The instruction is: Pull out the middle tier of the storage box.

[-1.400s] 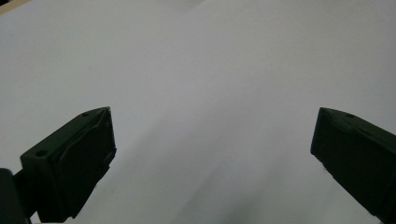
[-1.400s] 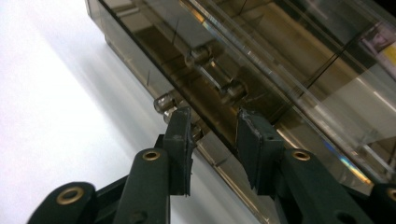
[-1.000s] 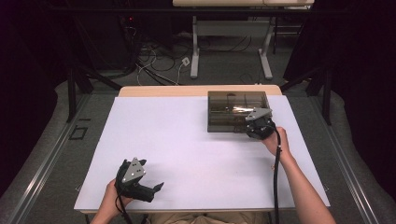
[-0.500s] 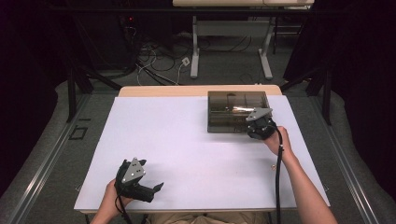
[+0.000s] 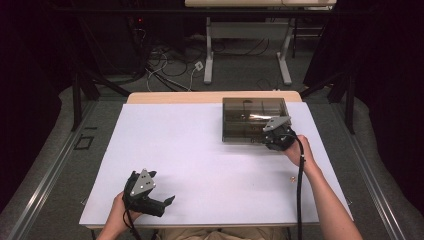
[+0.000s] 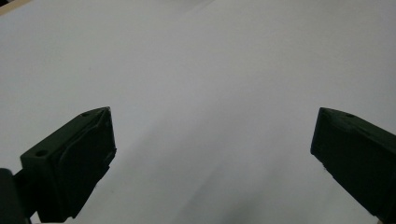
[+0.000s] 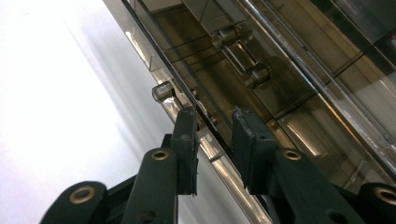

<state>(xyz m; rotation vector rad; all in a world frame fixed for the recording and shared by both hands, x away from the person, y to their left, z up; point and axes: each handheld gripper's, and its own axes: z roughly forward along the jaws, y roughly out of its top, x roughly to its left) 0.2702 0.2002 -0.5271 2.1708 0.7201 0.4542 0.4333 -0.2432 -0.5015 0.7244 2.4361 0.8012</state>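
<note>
White sheeting covers the desk (image 5: pixel 200 150) across the middle of the high view. Upper right of centre sits a smoky clear plastic box (image 5: pixel 252 119). At its lower right corner, the right gripper (image 5: pixel 272 136) has its jaws narrowed around the box's front edge (image 7: pixel 210 140), one jaw on each side; whether they press on it cannot be told. Lower left, the left gripper (image 5: pixel 167 201) rests, jaws wide open and empty.

One smoked box (image 5: pixel 252 117), two grippers, perhaps one small speck (image 5: pixel 293 177).
</note>
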